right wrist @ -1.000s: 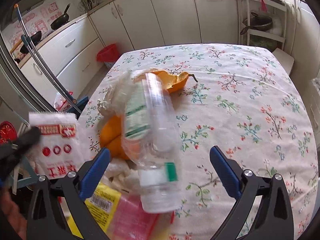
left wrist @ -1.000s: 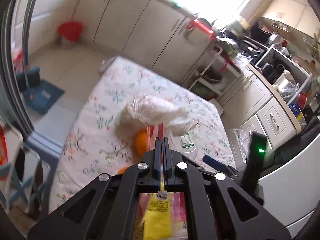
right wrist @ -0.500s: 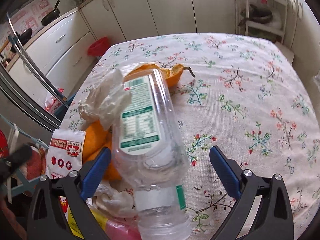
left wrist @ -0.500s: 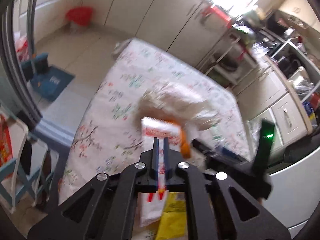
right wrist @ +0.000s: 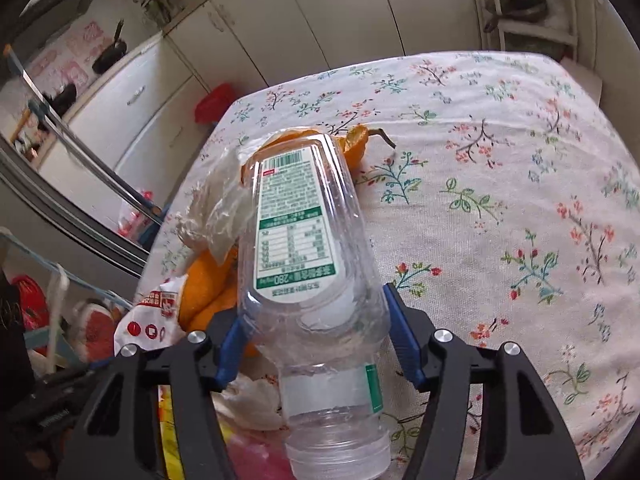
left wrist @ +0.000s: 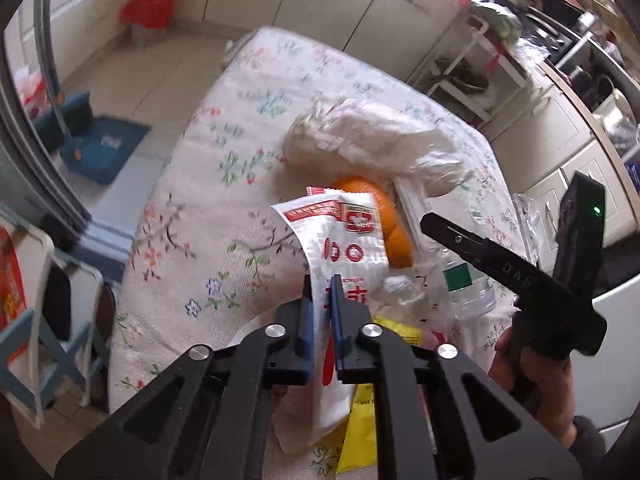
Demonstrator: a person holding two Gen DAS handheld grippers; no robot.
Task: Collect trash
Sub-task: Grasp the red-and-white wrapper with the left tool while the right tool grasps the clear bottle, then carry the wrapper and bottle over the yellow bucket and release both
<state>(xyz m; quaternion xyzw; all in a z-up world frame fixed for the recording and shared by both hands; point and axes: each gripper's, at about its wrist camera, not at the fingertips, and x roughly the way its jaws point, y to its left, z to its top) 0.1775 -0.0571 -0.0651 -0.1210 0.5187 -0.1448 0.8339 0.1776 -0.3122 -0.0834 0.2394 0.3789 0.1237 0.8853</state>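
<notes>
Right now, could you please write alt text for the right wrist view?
The right tool grips a clear plastic bottle with a green-and-white label above a floral tablecloth. Orange peel, a crumpled plastic bag and a red-and-white wrapper lie left.

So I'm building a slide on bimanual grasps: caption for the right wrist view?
Right hand-held gripper shut on a clear plastic bottle above orange peels on a floral tablecloth.
</notes>
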